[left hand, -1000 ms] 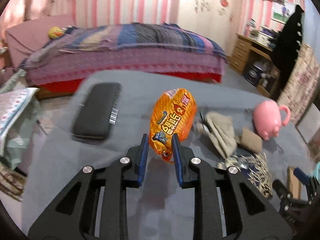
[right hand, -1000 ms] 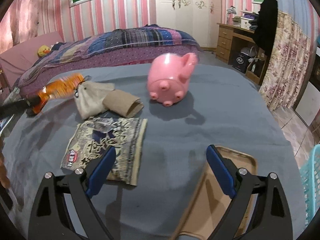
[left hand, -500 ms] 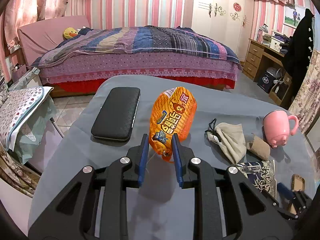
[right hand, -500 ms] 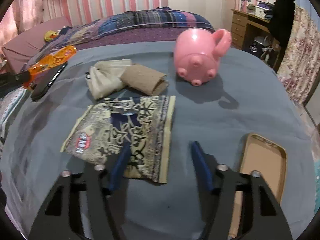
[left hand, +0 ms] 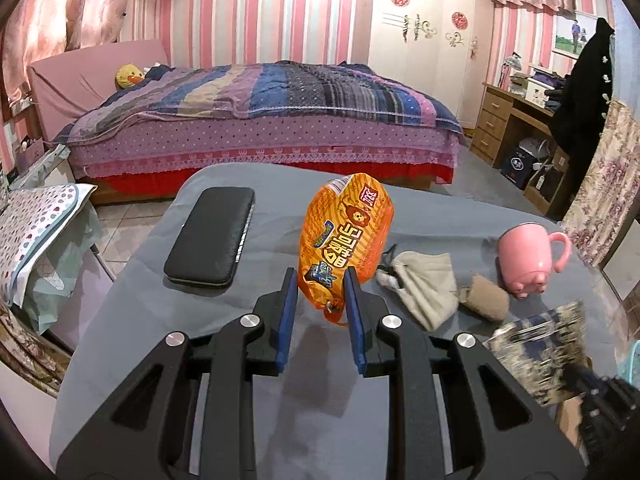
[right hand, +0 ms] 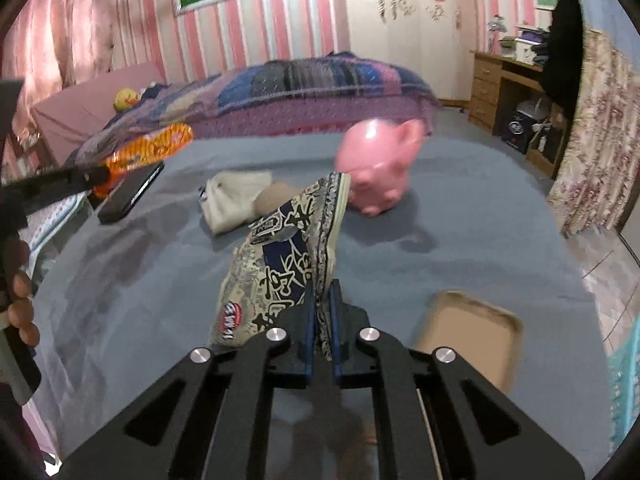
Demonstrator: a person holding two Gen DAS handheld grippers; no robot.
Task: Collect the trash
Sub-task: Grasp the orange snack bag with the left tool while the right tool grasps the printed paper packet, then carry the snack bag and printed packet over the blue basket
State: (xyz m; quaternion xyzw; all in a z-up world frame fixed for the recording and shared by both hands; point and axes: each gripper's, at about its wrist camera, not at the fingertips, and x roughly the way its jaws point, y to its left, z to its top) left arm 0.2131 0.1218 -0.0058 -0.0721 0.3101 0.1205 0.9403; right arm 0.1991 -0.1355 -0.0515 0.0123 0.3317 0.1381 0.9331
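Note:
My left gripper (left hand: 320,280) is shut on the lower end of an orange snack bag (left hand: 346,236), which it holds upright above the grey table (left hand: 248,240). The same orange snack bag (right hand: 148,148) shows at the left of the right wrist view. My right gripper (right hand: 323,300) is shut on the edge of a beige and dark blue patterned snack bag (right hand: 280,256), lifted off the cloth and hanging tilted. That patterned snack bag (left hand: 540,344) appears blurred at the right of the left wrist view.
On the table lie a black case (left hand: 212,236), a crumpled beige cloth (left hand: 424,284), a brown paper roll (left hand: 486,298), a pink pig mug (right hand: 378,164) on its side and a tan phone case (right hand: 468,332). A teal basket (right hand: 624,376) stands at the right edge. A bed (left hand: 260,120) is behind.
My right gripper closed from wide open onto the patterned snack bag and raised it off the table. My left gripper still holds the orange bag in about the same place.

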